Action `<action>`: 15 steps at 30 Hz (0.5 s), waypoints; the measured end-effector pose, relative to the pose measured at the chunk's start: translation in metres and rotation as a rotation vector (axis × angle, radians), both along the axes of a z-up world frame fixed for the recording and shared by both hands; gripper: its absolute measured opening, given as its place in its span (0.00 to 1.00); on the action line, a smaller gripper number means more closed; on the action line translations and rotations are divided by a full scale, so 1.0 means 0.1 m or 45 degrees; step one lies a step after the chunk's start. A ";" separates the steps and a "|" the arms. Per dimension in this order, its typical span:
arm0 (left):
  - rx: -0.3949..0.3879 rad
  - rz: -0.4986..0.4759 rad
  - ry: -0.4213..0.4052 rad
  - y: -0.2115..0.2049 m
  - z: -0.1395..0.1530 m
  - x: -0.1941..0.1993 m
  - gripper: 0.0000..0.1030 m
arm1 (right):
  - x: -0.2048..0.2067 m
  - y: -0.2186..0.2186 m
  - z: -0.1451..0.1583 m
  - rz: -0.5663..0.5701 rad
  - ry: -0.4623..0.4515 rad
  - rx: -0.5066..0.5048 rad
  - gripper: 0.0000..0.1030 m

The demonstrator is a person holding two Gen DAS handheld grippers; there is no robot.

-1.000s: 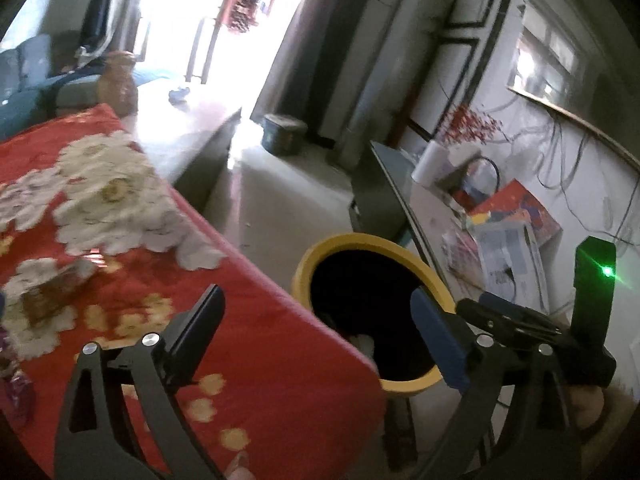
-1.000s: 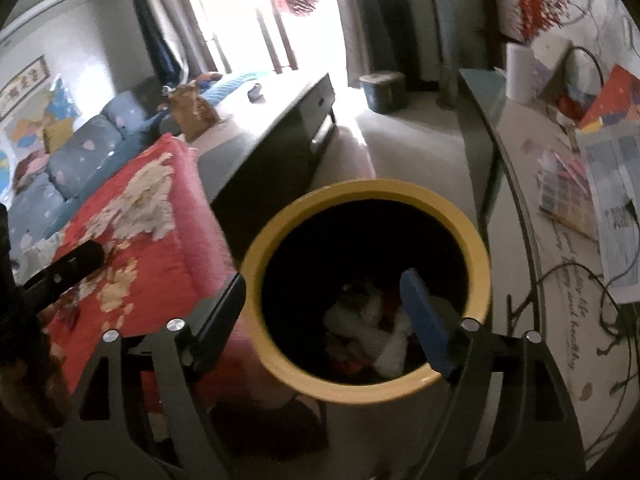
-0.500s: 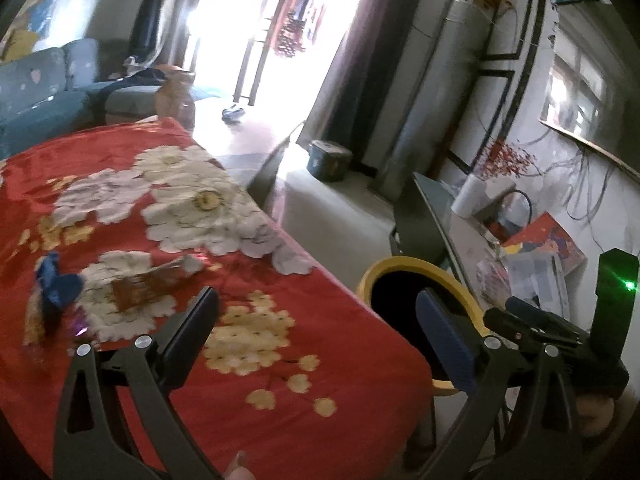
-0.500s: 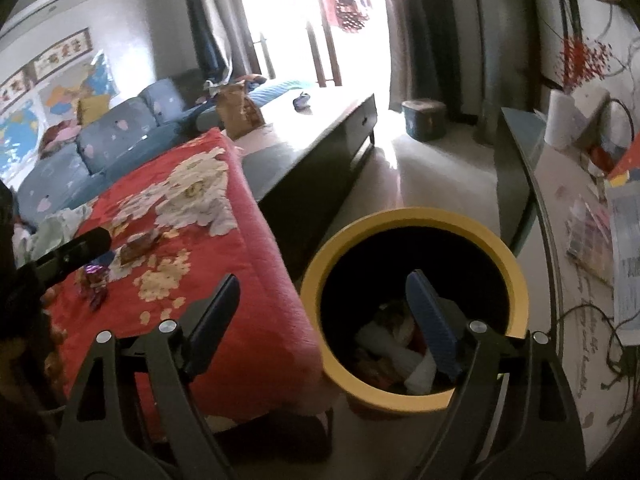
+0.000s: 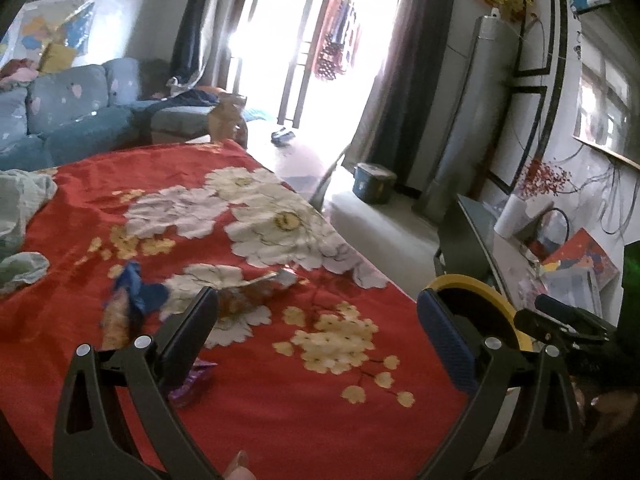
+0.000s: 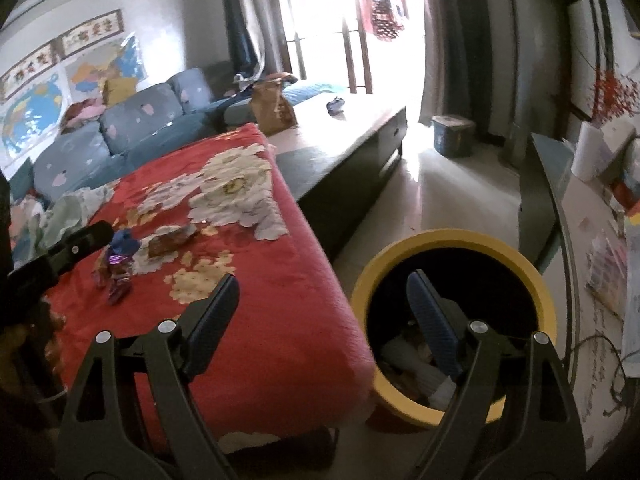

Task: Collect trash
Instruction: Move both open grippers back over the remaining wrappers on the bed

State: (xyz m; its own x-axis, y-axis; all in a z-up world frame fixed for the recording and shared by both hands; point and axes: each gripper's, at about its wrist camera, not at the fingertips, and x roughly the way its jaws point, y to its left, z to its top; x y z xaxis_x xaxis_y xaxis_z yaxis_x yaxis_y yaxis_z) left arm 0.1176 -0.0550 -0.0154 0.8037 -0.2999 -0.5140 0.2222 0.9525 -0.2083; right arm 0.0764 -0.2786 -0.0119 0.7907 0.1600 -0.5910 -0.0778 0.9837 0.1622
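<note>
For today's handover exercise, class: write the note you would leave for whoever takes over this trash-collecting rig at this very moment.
Left gripper: fingers open, nothing between them, over the red flowered cloth.
Right gripper: fingers open and empty, between the cloth's edge and the yellow-rimmed bin.
Things: blue wrapper, brown wrapper and purple wrapper lie on the cloth near the left gripper. The bin stands on the floor beside the table.
Done: some trash is already in the bin.
Left: pick up the three wrappers and drop them in the bin.

crumpled wrappers [image 5: 132, 304] on red cloth, part-filled yellow bin [image 6: 454, 316]
</note>
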 end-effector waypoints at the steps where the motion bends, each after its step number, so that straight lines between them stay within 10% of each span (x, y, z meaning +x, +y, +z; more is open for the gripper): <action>1: 0.004 0.015 -0.009 0.04 0.02 -0.01 0.93 | 0.01 0.05 0.02 0.013 -0.006 -0.004 0.75; 15: 0.012 0.155 -0.015 0.60 0.04 -0.02 0.93 | 0.04 0.78 0.12 0.268 -0.028 -0.037 0.76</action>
State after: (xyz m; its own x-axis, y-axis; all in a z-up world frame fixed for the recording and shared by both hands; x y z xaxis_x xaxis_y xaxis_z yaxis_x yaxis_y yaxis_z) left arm 0.1152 0.0047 -0.0114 0.8398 -0.1951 -0.5067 0.1075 0.9745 -0.1971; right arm 0.0802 -0.2007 -0.0002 0.7543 0.3061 -0.5809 -0.2854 0.9496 0.1299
